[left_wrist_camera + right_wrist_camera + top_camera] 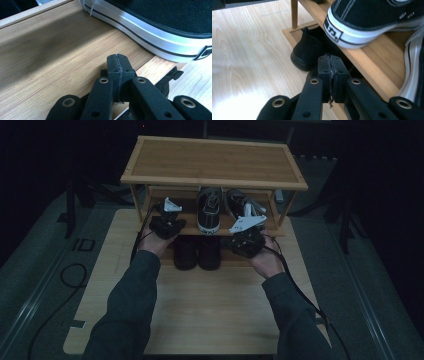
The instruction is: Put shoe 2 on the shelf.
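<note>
Both claws, left (pixel 167 222) and right (pixel 246 239), clenched empty, hover before the black-and-white canvas sneakers (pixel 209 212) on the bamboo shoe rack (pixel 215 162), apparently poised to arrange them.

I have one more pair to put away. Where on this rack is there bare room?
The top shelf is bare. The middle shelf has room left of the black-and-white sneaker, by the left gripper. Bottom is crowded with black shoes.
</note>
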The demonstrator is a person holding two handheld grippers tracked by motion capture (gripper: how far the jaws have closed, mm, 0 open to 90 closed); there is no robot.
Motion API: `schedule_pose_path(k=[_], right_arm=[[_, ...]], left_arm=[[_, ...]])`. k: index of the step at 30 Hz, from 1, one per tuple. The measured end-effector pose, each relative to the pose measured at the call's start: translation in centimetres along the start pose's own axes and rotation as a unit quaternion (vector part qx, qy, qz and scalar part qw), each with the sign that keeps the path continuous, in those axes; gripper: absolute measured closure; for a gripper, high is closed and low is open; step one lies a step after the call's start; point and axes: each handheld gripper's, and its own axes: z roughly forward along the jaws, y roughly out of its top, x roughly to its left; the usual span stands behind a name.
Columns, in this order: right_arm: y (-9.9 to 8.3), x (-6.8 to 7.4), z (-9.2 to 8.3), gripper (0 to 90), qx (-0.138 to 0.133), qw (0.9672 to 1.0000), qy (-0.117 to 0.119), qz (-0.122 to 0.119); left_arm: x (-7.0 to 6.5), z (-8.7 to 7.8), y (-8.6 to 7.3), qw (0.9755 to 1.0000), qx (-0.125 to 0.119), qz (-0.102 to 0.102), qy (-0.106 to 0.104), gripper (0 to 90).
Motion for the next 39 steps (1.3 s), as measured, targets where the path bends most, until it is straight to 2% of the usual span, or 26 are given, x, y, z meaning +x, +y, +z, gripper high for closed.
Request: schedule_pose_path(k=[4,8,17,28,35,39], right_arm=[[-0.9,-0.2,-0.5,86.9,0.003,1.0000,0.000,0.002],[-1.6,-0.4,-1.1,86.9,0.010,0.9999,-0.004,-0.001],[-3.1,-1.2,-2.7,86.9,0.005,1.0000,-0.004,0.001],[-4.4,-2.1,-4.2,85.9,0.003,1.0000,-0.005,0.008],[-5.2,-2.6,-4.9,85.9,0.000,0.9999,-0.005,0.012],[-5.6,-2.7,-5.3,85.7,-0.001,0.9999,-0.005,0.013]], left_arm=[[0.0,0.1,0.2,1.0000,0.004,-0.003,0.000,90.0],[-0.1,0.1,0.5,0.9999,0.011,0.001,0.000,90.0],[-0.9,0.6,1.4,0.9997,0.020,0.015,-0.006,90.0],[-1.0,0.9,1.3,0.9997,0.020,0.011,-0.008,88.9],[-1.3,0.8,1.3,0.9995,0.021,0.025,-0.005,89.8],[-1.3,0.8,1.3,0.9995,0.021,0.021,-0.007,90.0]])
